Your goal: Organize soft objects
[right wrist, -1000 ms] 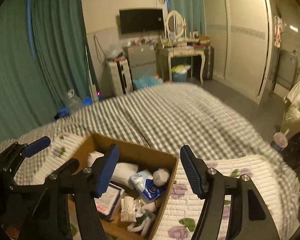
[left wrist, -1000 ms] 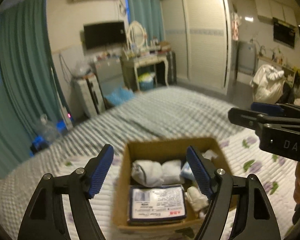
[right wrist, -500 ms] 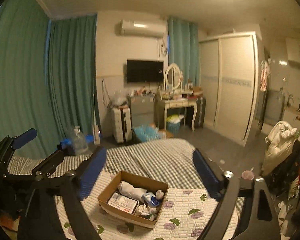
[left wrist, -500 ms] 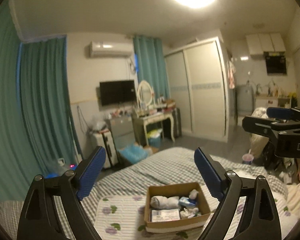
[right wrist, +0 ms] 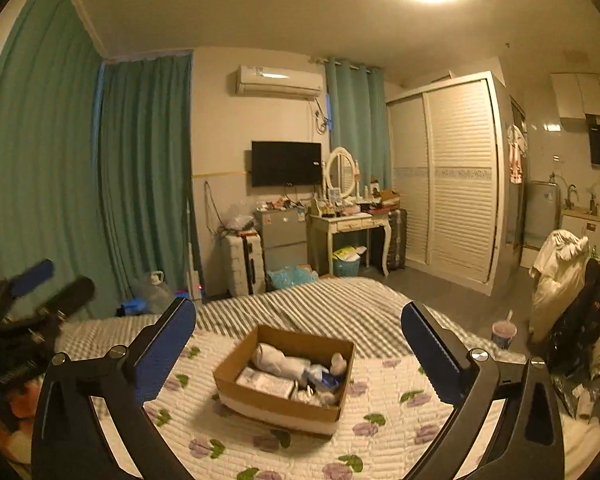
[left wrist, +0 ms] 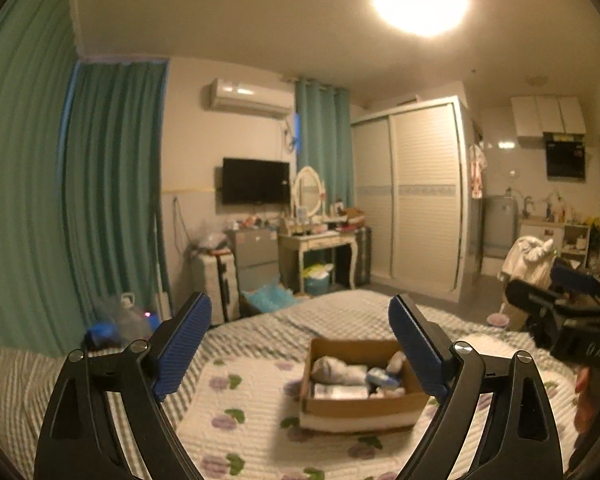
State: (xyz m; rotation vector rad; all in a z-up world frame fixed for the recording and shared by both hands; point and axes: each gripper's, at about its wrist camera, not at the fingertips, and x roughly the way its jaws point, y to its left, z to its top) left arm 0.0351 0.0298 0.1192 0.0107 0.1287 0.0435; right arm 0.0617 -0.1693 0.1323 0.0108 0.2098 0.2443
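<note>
A brown cardboard box sits on a flowered quilt on the bed. It also shows in the right wrist view. It holds a rolled white cloth, a flat white packet, a blue-white pack and small soft items. My left gripper is open and empty, well back from the box and above it. My right gripper is open and empty, also back from the box. The right gripper shows at the right edge of the left wrist view.
The bed has a striped grey cover beyond the quilt. Green curtains hang at the left. A dressing table, a TV, a small fridge and a wardrobe stand at the far wall. A chair with clothes stands at the right.
Both grippers have pulled up and back from close over the box. The box now looks small and the whole room shows. Both stay open and empty.
</note>
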